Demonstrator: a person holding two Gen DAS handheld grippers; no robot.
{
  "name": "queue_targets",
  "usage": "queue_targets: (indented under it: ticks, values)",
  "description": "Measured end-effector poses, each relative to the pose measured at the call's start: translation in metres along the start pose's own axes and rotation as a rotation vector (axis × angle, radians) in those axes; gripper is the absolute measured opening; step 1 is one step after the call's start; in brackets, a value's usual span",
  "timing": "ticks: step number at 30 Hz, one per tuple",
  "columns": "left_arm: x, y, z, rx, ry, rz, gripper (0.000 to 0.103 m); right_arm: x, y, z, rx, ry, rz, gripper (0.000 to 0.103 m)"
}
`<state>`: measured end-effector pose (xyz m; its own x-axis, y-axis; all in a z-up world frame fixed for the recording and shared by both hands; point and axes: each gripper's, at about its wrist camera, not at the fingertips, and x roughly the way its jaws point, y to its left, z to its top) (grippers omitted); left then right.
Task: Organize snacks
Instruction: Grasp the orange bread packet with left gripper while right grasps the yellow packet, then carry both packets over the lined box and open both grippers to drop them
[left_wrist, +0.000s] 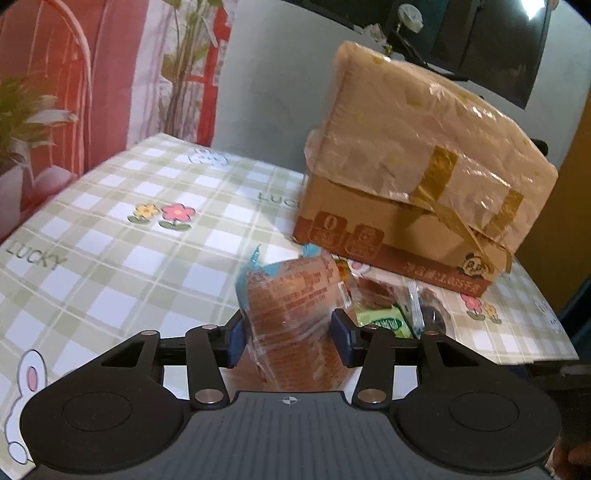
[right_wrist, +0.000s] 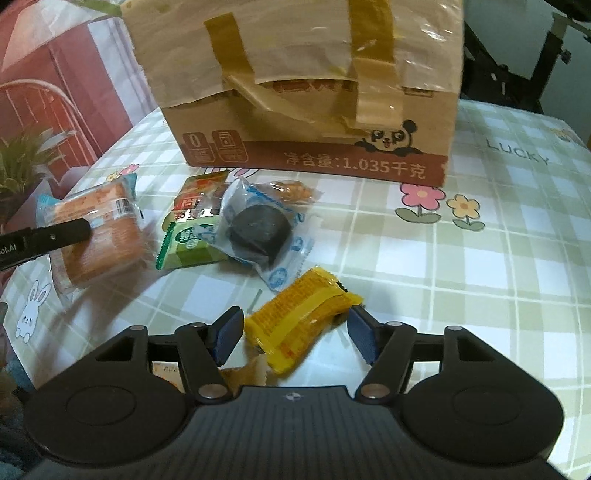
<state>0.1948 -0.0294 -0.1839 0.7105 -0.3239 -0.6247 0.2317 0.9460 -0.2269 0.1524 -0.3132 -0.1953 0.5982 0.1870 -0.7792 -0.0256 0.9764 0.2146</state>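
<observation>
My left gripper (left_wrist: 288, 339) is shut on an orange-brown cake in a clear wrapper with blue ends (left_wrist: 291, 317); the right wrist view shows it (right_wrist: 94, 236) with the left finger (right_wrist: 62, 232) across it. My right gripper (right_wrist: 295, 332) is open, its fingers on either side of a yellow snack packet (right_wrist: 299, 325) lying on the table; the pads stand apart from it. A green packet (right_wrist: 188, 240), a dark round cake in a clear wrapper (right_wrist: 258, 232) and a red-orange packet (right_wrist: 201, 195) lie in a pile in front of the cardboard box (right_wrist: 310, 92).
The taped cardboard box (left_wrist: 417, 177) with a panda print stands at the back of the checked tablecloth (left_wrist: 122, 251). A small orange-wrapped snack (right_wrist: 295, 192) lies by the box. Another wrapper edge (right_wrist: 243, 373) shows under my right gripper. A red floral curtain (left_wrist: 74, 81) hangs at left.
</observation>
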Motion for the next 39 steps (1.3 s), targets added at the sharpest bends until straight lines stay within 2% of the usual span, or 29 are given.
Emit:
queue_targets:
  ticks: [6, 13, 16, 25, 30, 34, 39]
  values:
    - [0.003, -0.001, -0.005, 0.01, 0.014, -0.004, 0.055, 0.009, 0.005, 0.005, -0.042, -0.032, -0.002, 0.066]
    - [-0.003, -0.001, -0.003, 0.013, -0.009, -0.027, 0.045, 0.011, 0.012, -0.002, -0.123, -0.048, -0.034, 0.064]
    - [-0.006, -0.001, -0.002, 0.012, -0.019, -0.034, 0.043, 0.01, 0.009, -0.003, -0.107, -0.058, -0.03, 0.061]
    - [-0.013, 0.001, 0.0, -0.004, -0.045, -0.033, 0.041, 0.016, -0.003, 0.005, -0.059, -0.089, -0.056, 0.061]
    - [-0.016, 0.003, 0.002, -0.023, -0.06, -0.044, 0.041, 0.014, -0.007, 0.004, -0.066, -0.087, -0.064, 0.045]
    - [-0.015, 0.003, 0.002, -0.024, -0.055, -0.047, 0.041, 0.006, -0.014, -0.003, -0.049, -0.08, -0.055, 0.045]
    - [-0.015, 0.001, 0.002, -0.017, -0.057, -0.051, 0.041, 0.005, -0.017, -0.004, -0.053, -0.089, -0.09, 0.045]
